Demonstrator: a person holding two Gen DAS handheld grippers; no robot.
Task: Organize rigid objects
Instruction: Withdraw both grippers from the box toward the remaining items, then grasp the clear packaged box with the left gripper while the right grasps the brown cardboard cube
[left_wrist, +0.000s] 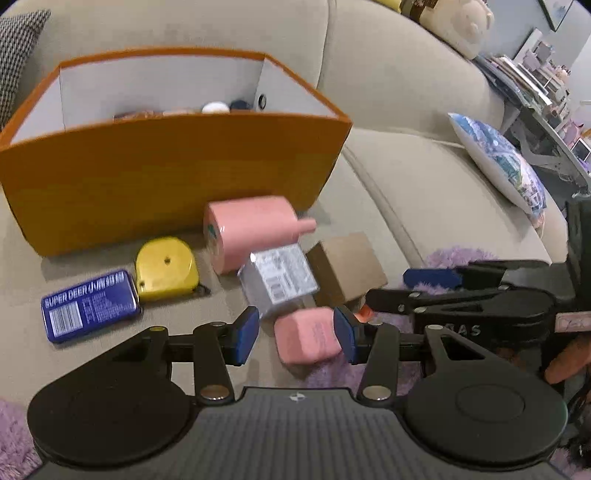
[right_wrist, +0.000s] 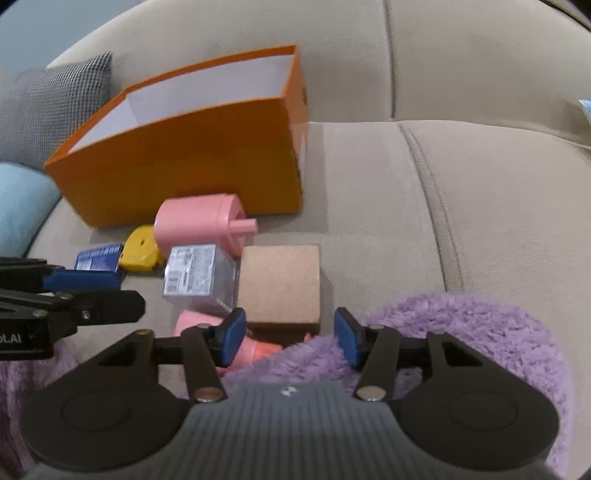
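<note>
An orange box (left_wrist: 166, 173) stands open on the sofa, with a few small items inside; it also shows in the right wrist view (right_wrist: 192, 166). In front of it lie a blue tin (left_wrist: 90, 304), a yellow tape measure (left_wrist: 166, 267), a pink bottle (left_wrist: 251, 230), a clear plastic box (left_wrist: 279, 280), a brown cork block (left_wrist: 347, 269) and a small pink case (left_wrist: 308, 339). My left gripper (left_wrist: 295, 334) is open, its pads on either side of the pink case. My right gripper (right_wrist: 290, 339) is open just before the cork block (right_wrist: 280, 284).
A purple fluffy blanket (right_wrist: 461, 332) covers the sofa's front right. A patterned cushion (left_wrist: 502, 162) lies to the right, a checked cushion (right_wrist: 55, 99) and a light blue one (right_wrist: 22, 199) to the left. The sofa back rises behind the box.
</note>
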